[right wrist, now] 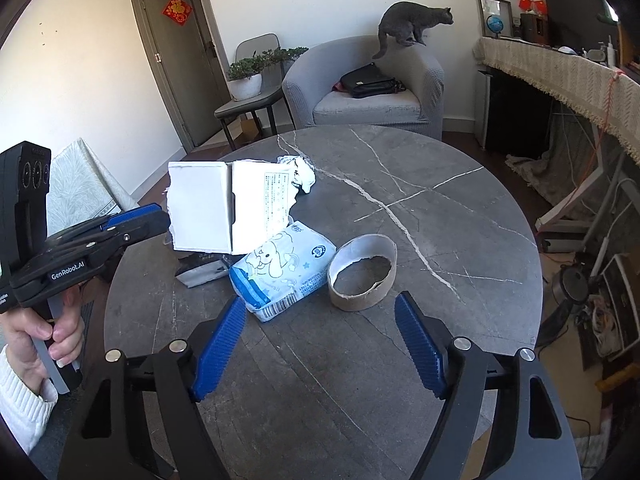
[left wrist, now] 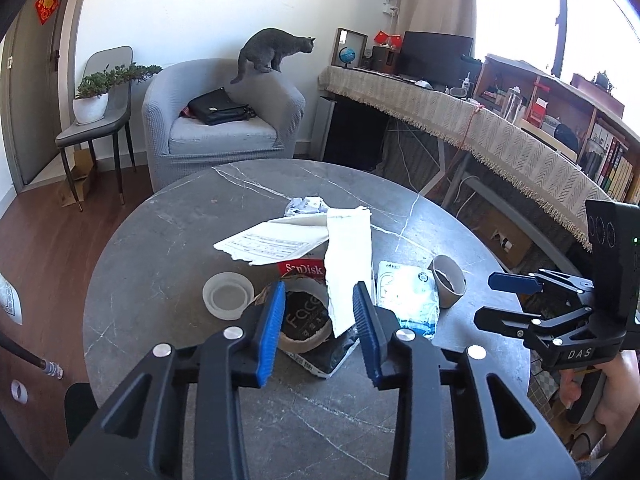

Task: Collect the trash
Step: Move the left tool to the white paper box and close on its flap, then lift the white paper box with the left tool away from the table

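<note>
Left claw (left wrist: pixel 320 316) part open, torn white box (left wrist: pixel 320 240) straddled between pads, lower edge at right pad; grip not confirmed. If closed on flimsy edge, box may be torn or dropped. Black wrapper (left wrist: pixel 316 344) beneath claw could be snagged. Right claw (right wrist: pixel 320 340) wide open, empty; tissue pack (right wrist: pixel 280 272) and cardboard ring (right wrist: pixel 362 276) just ahead on table (right wrist: pixel 440 220), ring easily crushed.

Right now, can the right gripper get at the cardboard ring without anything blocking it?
Probably yes. The right gripper is open, and the cardboard ring lies just ahead of it on bare table. The tissue pack lies close beside the ring, not in front.
</note>
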### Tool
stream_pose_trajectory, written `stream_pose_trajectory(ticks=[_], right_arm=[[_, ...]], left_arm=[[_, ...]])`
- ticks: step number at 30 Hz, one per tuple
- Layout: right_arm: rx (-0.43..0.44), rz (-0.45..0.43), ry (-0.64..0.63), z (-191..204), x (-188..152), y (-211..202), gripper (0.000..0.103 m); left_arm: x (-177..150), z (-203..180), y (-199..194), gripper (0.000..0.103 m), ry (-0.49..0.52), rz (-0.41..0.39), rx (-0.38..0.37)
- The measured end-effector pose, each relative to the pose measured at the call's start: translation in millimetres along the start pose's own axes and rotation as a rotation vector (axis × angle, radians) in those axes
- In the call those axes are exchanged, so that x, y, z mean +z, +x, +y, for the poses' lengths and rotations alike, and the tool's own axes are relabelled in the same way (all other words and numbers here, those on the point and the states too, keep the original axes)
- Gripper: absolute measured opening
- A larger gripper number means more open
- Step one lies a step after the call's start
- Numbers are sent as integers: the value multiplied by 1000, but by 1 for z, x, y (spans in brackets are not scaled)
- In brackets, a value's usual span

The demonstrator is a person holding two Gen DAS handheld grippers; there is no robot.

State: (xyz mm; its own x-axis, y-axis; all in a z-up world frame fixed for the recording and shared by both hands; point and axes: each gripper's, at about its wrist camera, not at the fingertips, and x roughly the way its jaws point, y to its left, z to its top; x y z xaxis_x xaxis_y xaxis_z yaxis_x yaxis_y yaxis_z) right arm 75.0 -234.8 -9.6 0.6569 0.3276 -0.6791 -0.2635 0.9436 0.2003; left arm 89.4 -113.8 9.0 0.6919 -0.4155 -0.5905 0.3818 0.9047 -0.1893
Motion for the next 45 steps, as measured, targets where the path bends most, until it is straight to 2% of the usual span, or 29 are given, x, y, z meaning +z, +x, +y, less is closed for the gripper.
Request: stream_pose_trajectory(ticks=[1, 3, 9, 15, 20, 26, 28, 30, 39, 45], right_arm=[[-3, 2, 0, -1, 0, 2, 77], [-13, 7, 1, -4, 1, 5, 69], [-44, 37, -9, -10, 3, 20, 68], [-66, 48, -24, -9, 6, 29, 63], [-92, 54, -14, -11, 11, 38, 61], [-111, 61, -4, -11, 11, 43, 53], [-114, 56, 18, -14, 12, 42, 46], [-119, 50, 33, -17, 13, 40, 45], [-148, -41, 96, -24, 20, 15, 45], [-138, -100, 95, -13, 21, -2, 45]], left_arm=[[2, 0, 3, 37, -7, 1, -8], [4, -1, 7, 34, -14, 1, -31], [10, -10, 19, 28, -17, 5, -85], [13, -9, 28, 19, -22, 8, -105], [14, -10, 35, 15, -27, 17, -125], [12, -14, 31, 8, -15, 16, -150], [12, -14, 29, 5, -21, 12, -161], [12, -15, 26, 3, -16, 6, -159], [11, -20, 10, 1, -4, -28, -196], [6, -24, -2, 1, 3, -43, -218]])
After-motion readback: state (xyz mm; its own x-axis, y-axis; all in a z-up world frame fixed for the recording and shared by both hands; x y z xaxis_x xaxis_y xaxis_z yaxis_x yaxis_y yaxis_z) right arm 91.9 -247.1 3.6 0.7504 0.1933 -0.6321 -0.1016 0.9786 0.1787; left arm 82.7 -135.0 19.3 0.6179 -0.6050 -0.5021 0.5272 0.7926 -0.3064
